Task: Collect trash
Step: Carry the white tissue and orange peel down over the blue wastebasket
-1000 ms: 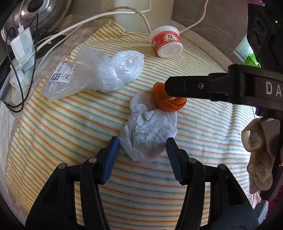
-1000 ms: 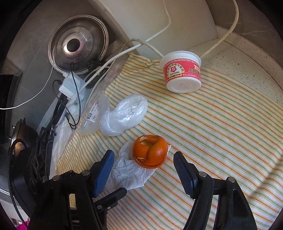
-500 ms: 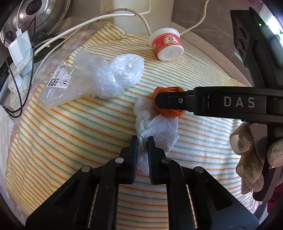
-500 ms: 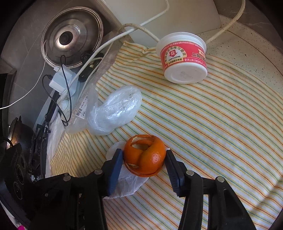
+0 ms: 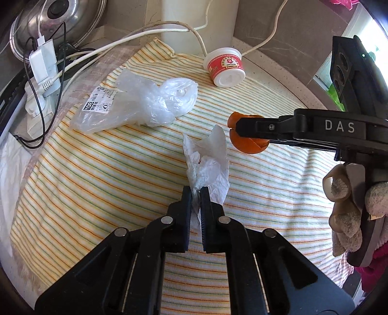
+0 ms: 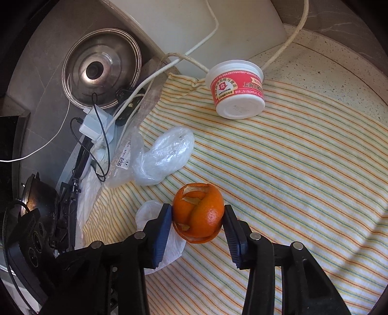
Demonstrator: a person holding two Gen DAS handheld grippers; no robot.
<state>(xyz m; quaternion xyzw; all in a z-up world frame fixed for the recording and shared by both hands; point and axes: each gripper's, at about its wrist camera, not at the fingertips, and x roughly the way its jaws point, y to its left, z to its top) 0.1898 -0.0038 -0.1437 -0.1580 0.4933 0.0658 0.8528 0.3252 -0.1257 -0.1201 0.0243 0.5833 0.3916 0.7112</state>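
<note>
Grippers are now clamping: the left gripper [image 5: 196,198] is pinching the crumpled white wrapper [image 5: 208,164], the right gripper [image 6: 197,218] is squeezing the orange peel [image 6: 198,213], both lifting off the striped cloth [image 6: 303,169]; 2 pieces secured.

A round speckled stone bench [image 6: 322,65] carries a striped cloth [image 6: 303,169] in yellow, orange and green, spread ahead of both tongs and lit by strong daylight. Beyond the cloth's far edge stands a white boxy appliance [image 6: 194,21] against a grey-brown marbled wall [image 5: 291,31], with white cables [image 5: 150,31] running from it across the bench. To the far left of the tongs a steel pot lid [image 6: 101,70] leans against grey tiles [image 6: 38,80], and below it sits a white power strip [image 5: 42,72] with a plug and a thin black cord. At the far right of the left wrist view, a bright window [image 5: 373,31] shows.
</note>
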